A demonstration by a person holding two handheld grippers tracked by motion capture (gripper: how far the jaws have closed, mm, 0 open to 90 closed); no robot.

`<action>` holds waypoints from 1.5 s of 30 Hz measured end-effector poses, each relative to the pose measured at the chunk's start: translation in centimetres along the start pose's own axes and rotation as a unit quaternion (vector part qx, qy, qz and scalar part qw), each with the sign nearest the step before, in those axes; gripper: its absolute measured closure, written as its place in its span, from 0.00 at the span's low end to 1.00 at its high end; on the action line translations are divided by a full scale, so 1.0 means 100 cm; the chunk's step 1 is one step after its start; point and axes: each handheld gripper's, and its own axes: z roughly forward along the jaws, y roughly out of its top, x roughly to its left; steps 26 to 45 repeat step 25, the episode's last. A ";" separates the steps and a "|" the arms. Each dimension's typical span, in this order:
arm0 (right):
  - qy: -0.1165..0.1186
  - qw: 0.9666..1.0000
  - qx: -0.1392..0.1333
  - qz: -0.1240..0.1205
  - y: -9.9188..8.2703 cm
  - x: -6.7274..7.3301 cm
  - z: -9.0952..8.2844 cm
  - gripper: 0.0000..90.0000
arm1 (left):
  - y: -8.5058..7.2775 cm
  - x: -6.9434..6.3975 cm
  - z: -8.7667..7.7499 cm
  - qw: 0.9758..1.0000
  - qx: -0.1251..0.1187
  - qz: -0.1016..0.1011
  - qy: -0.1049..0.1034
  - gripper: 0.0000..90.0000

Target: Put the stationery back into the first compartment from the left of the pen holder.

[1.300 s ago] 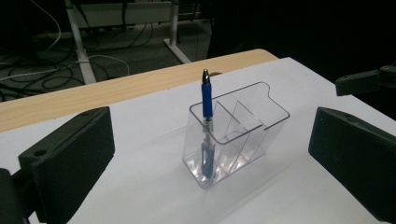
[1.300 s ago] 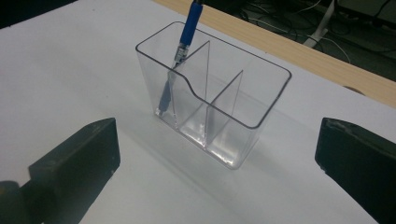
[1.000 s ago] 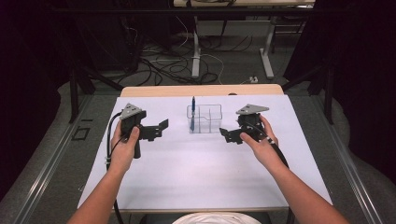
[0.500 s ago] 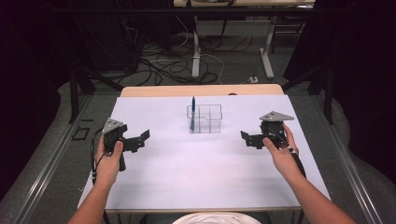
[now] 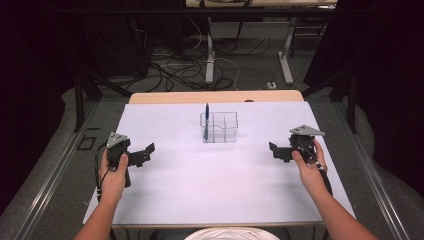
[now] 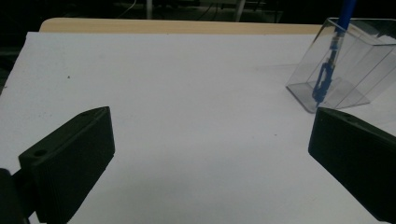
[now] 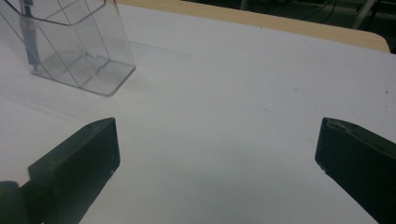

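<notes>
A clear plastic organiser (image 5: 220,127) with compartments stands on the white table (image 5: 215,185), toward the back middle. A blue pen (image 5: 206,120) stands upright in its left compartment. The organiser (image 6: 345,65) and pen (image 6: 329,70) appear at the upper right of the left gripper view, and the organiser (image 7: 70,46) at the upper left of the right gripper view. My left gripper (image 5: 145,153) is held over the table's left side, open and empty. My right gripper (image 5: 276,150) is held over the right side, also open and empty. Both stand well apart from the organiser.
The table's wooden back edge (image 5: 215,96) shows beyond the white sheet. Cables (image 5: 165,70) and desk legs (image 5: 210,55) lie on the dark floor behind. The person's forearms (image 5: 320,200) come in from the bottom on either side.
Both grippers have moved outward and toward the person, away from the organiser. A second ago they flanked it closely; now each is near its own side of the table.
</notes>
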 end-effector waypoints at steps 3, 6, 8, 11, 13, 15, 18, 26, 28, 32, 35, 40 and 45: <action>-0.004 1.000 0.004 0.004 -0.003 -0.004 0.002 0.00 | -0.004 0.004 0.001 1.000 0.003 0.004 0.006 0.00; -0.006 1.000 0.006 0.009 -0.005 -0.009 0.003 0.00 | -0.006 0.007 0.001 1.000 0.004 0.013 0.013 0.00; -0.009 1.000 0.009 0.016 -0.007 -0.012 0.004 0.00 | -0.007 0.009 0.000 1.000 0.008 0.015 0.017 0.00; -0.011 1.000 0.009 0.019 -0.010 -0.016 0.005 0.00 | -0.008 0.011 0.000 1.000 0.005 0.013 0.019 0.00; -0.013 1.000 0.011 0.024 -0.011 -0.017 0.006 0.00 | -0.009 0.012 0.000 1.000 0.004 0.010 0.020 0.00; -0.013 0.999 0.011 0.027 -0.012 -0.018 0.007 0.00 | -0.010 0.013 0.000 1.000 0.007 0.010 0.021 0.00; -0.016 0.999 0.013 0.027 -0.012 -0.018 0.007 0.00 | -0.011 0.013 0.000 1.000 0.006 0.012 0.022 0.00; -0.016 0.999 0.017 0.025 -0.014 -0.019 0.008 0.00 | -0.011 0.013 0.000 1.000 0.008 0.013 0.025 0.00; -0.016 0.999 0.017 0.025 -0.014 -0.019 0.008 0.00 | -0.011 0.013 0.000 1.000 0.008 0.013 0.025 0.00; -0.016 0.999 0.017 0.025 -0.014 -0.019 0.008 0.00 | -0.011 0.013 0.000 1.000 0.008 0.013 0.025 0.00; -0.016 0.999 0.017 0.025 -0.014 -0.019 0.008 0.00 | -0.011 0.013 0.000 1.000 0.008 0.013 0.025 0.00; -0.016 0.999 0.017 0.025 -0.014 -0.019 0.008 0.00 | -0.011 0.013 0.000 1.000 0.008 0.013 0.025 0.00; -0.016 0.999 0.017 0.025 -0.014 -0.019 0.008 0.00 | -0.011 0.013 0.000 1.000 0.008 0.013 0.025 0.00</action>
